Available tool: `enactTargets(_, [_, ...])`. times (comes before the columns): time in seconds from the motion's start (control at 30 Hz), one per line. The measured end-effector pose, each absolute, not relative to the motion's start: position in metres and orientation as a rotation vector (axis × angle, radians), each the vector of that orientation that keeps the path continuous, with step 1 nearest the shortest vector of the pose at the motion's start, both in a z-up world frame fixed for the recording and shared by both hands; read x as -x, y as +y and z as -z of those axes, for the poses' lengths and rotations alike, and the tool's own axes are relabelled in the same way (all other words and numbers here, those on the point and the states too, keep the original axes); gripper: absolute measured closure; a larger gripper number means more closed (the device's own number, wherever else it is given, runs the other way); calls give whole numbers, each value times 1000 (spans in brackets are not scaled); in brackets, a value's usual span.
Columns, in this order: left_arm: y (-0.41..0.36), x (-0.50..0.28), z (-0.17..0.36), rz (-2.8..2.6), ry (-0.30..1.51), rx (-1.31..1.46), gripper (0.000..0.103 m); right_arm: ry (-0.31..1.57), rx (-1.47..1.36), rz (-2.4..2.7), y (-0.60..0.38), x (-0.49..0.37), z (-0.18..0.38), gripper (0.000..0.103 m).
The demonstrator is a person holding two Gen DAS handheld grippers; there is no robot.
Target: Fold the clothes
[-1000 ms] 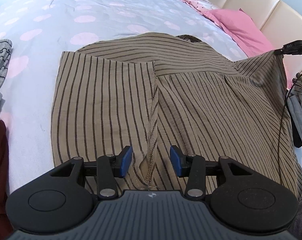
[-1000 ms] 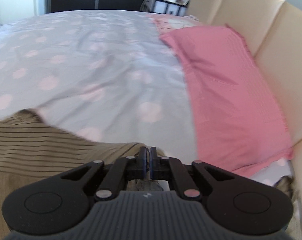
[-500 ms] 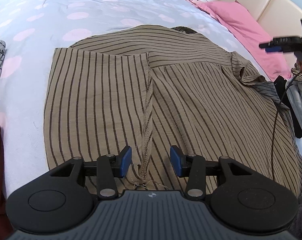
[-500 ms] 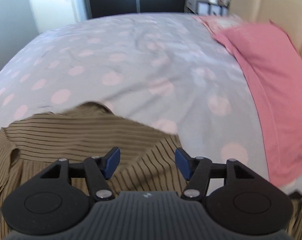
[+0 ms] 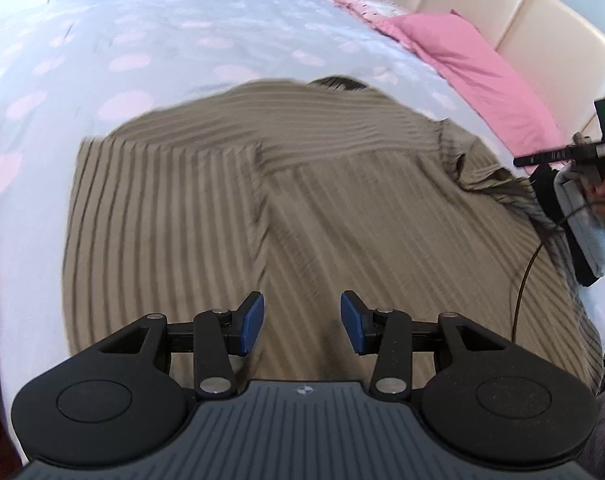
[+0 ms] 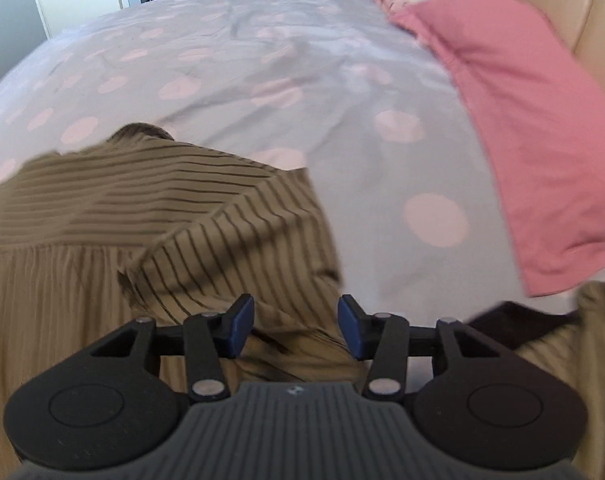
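While the brown striped shirt [image 5: 342, 208] lies spread over the bed [image 5: 182, 40], it fills the middle of the left wrist view from the centre down to the lower edge, one side folded in along a seam that runs down the middle. The left gripper [image 5: 301, 322] hovers over the shirt's lower part with its blue fingers [image 5: 251, 322] standing moderately apart; nothing is pinched between them, only cloth lying beneath.

At the right edge of that view a hand [image 5: 604, 196] holds the other tool above the shirt's rumpled right side, with a dark cable [image 5: 522, 280] trailing down from it.

From the right wrist view the shirt [image 6: 162, 220] takes up the lower left, a striped sleeve [image 6: 238, 240] lying folded diagonally across it. The right gripper [image 6: 295, 326] hangs just over that sleeve, its jaws having just closed a little from wider; they remain apart, and no cloth is pressed between the fingers [image 6: 240, 324].

The pink-dotted bedspread [image 6: 262, 60] stretches across the upper frame, and a pink pillow [image 6: 522, 120] lies at the upper right against the cream headboard [image 5: 522, 20].
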State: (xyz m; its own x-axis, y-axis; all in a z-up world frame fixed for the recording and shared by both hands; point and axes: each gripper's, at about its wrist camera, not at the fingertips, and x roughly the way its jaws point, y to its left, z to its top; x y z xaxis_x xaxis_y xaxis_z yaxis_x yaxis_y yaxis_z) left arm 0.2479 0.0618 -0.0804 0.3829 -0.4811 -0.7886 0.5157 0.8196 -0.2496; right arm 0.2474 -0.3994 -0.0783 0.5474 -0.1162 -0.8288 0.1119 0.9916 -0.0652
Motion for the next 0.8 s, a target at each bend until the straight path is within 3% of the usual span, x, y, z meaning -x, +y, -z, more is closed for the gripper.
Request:
enactTargets(0.27, [-41, -259, 41, 740, 924, -205, 60, 977, 256, 59, -391, -201, 86, 49])
enactTargets(0.4, [-100, -276, 38, 808, 906, -121, 58, 937, 229, 36, -397, -181, 97, 47])
enactTargets(0.8, [-219, -332, 104, 794, 1014, -158, 55, 861, 131, 3, -412, -193, 115, 49])
